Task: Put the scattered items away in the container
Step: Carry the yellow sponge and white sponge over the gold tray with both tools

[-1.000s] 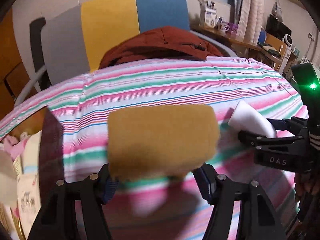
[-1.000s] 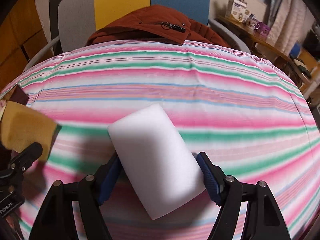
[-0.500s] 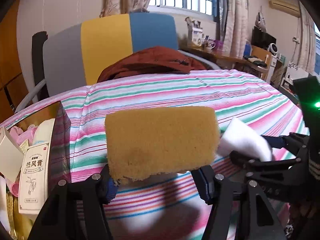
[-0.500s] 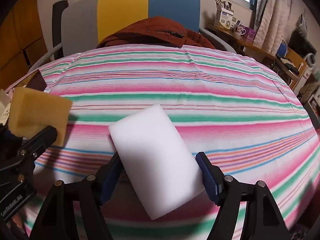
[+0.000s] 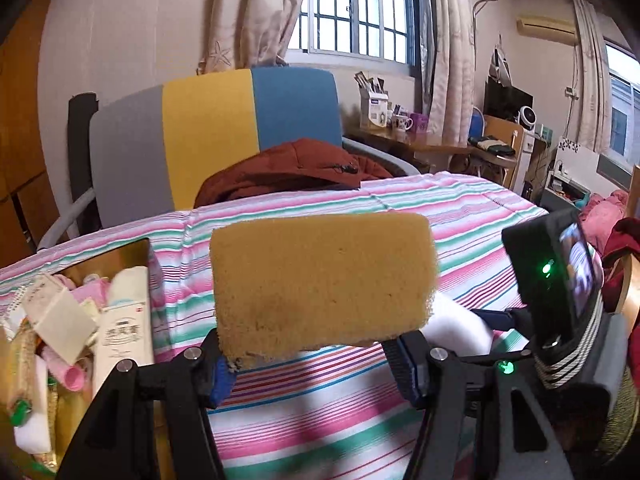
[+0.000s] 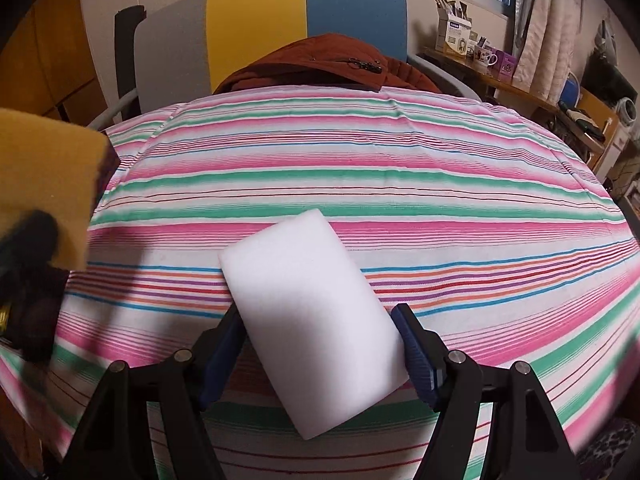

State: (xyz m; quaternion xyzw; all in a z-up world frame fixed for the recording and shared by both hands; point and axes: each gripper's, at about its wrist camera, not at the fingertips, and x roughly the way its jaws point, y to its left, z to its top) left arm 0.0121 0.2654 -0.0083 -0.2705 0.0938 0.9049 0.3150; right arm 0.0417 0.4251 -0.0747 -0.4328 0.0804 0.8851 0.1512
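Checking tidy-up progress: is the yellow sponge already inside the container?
No, the yellow sponge sits clamped in the left tool above the striped cloth, right of the container.

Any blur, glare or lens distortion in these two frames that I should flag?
Left wrist view: sharp, window bright but not blown out, fisheye bends the striped cloth. Right wrist view: white sponge crisp, stripes bulge strongly, and the yellow sponge with the left gripper at the left edge is motion-blurred; dark vignette in the corners.

Box (image 5: pixel 138 249) w/ items at left on bed (image 5: pixel 460 208); sponge (image 5: pixel 322 282) right of box; foam block (image 6: pixel 316 316) right of sponge; chair (image 5: pixel 216 136) behind bed.
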